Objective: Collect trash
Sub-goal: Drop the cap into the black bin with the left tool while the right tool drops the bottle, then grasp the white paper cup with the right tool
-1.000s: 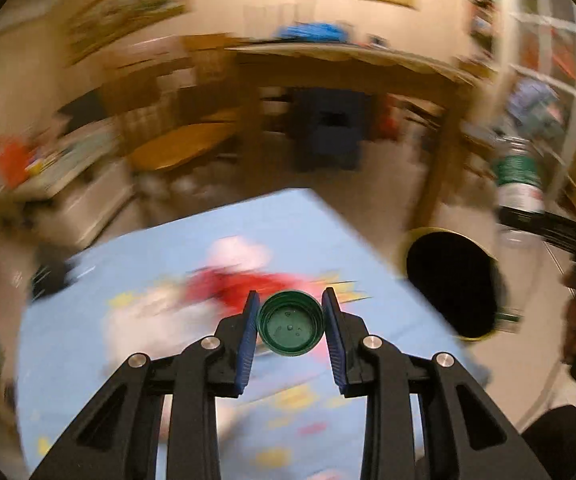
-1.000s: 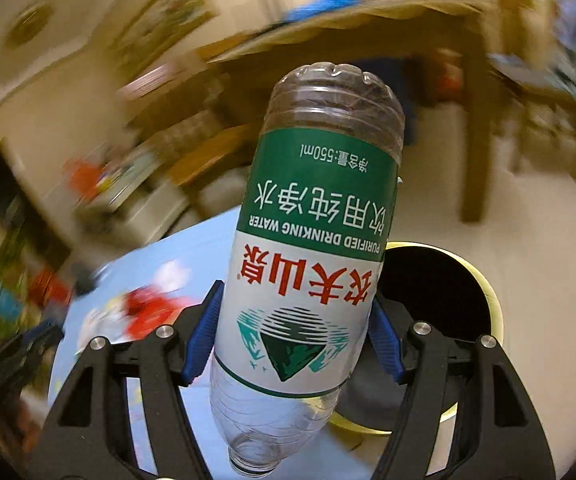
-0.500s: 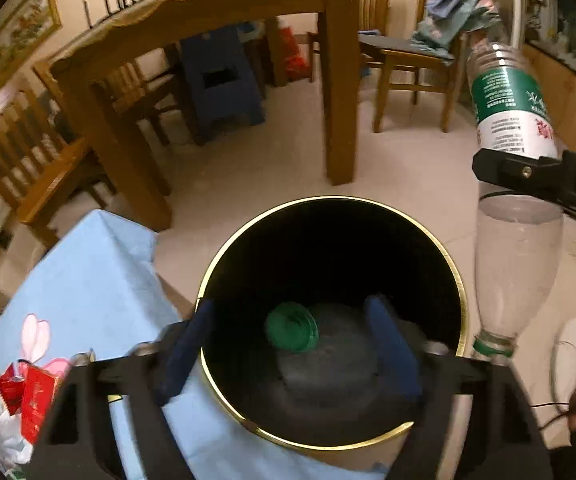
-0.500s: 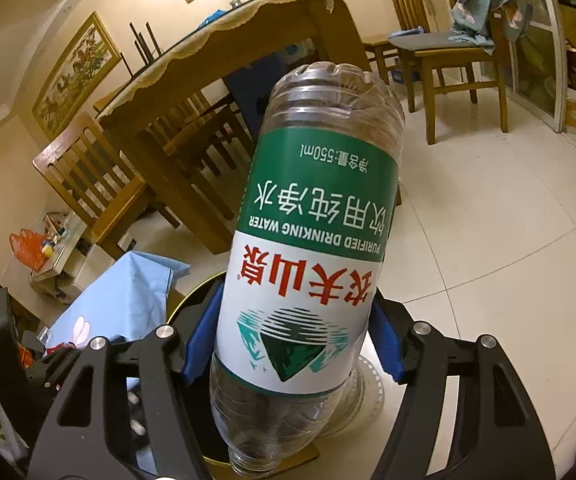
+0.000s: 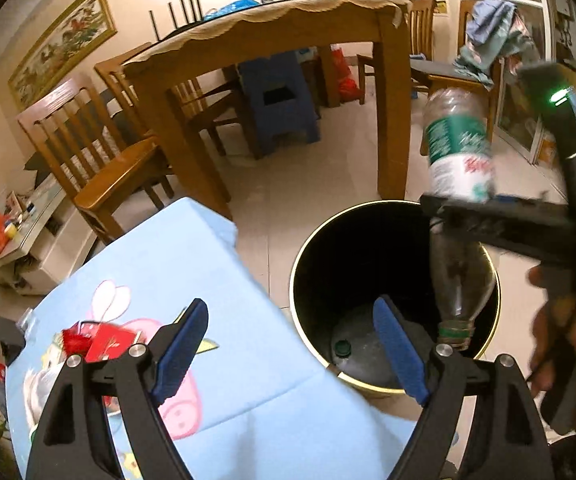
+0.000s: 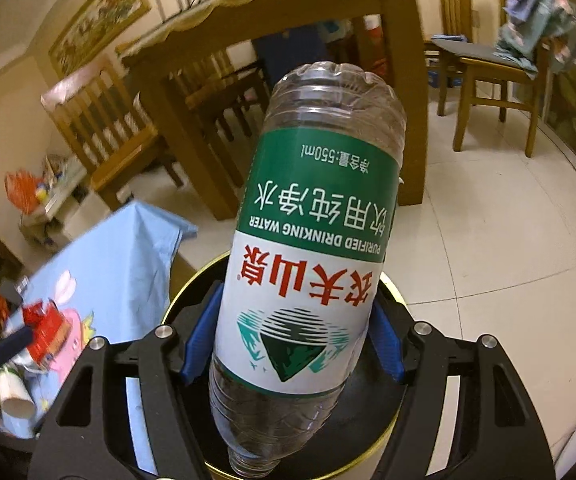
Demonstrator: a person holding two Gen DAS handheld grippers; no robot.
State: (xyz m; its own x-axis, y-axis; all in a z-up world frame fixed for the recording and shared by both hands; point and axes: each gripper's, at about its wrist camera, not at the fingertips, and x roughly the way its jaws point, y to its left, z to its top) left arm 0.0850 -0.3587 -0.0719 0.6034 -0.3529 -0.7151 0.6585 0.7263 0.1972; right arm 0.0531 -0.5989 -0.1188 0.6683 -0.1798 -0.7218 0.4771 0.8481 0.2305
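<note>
A black trash bin with a gold rim (image 5: 299, 256) stands on the floor beside the blue-clothed table (image 5: 176, 264). A green bottle cap (image 5: 342, 347) lies at the bin's bottom. My left gripper (image 5: 291, 348) is open and empty, over the table edge and the bin. My right gripper (image 6: 291, 344) is shut on an empty clear water bottle (image 6: 311, 248) with a green and white label, held neck down over the bin (image 6: 192, 296). The bottle also shows in the left wrist view (image 5: 457, 168), its neck inside the bin.
Red wrappers (image 5: 100, 340) and a white paper cup (image 6: 16, 398) lie on the blue cloth. A wooden dining table (image 5: 288, 32), wooden chairs (image 5: 104, 160) and a blue stool (image 5: 280, 100) stand behind. The floor is pale tile (image 6: 487, 220).
My left gripper opened and the green cap dropped into the bin. The left gripper drew back towards the table. The right gripper brought the bottle over the bin.
</note>
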